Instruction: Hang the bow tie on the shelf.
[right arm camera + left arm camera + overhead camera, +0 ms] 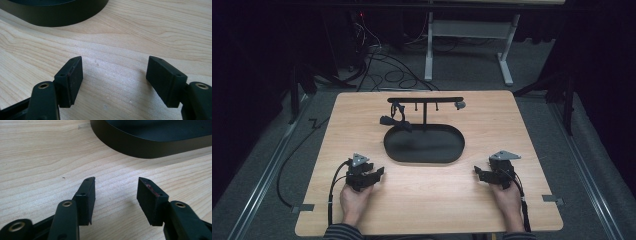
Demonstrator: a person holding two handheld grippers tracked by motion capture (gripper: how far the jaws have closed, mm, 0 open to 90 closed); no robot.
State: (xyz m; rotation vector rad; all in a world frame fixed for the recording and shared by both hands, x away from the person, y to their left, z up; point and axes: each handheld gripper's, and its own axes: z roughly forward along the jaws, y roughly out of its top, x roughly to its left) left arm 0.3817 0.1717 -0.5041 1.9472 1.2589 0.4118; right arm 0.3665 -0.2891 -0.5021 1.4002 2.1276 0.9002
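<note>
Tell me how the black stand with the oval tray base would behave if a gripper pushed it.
The stand would probably slide rather than tip: its oval tray base is wide and low on smooth wood. Pushed high at the thin crossbar, it might rock. The dark strap hanging there looks floppy and would likely swing.

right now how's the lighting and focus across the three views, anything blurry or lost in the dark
High view: table evenly lit, the room behind nearly black, the stand's hanging items small and soft. Left gripper view: jaws and wood grain sharp, black tray slightly soft. Right gripper view: bright wood, faint shadows by the jaws, tray wall dark, little detail.
</note>
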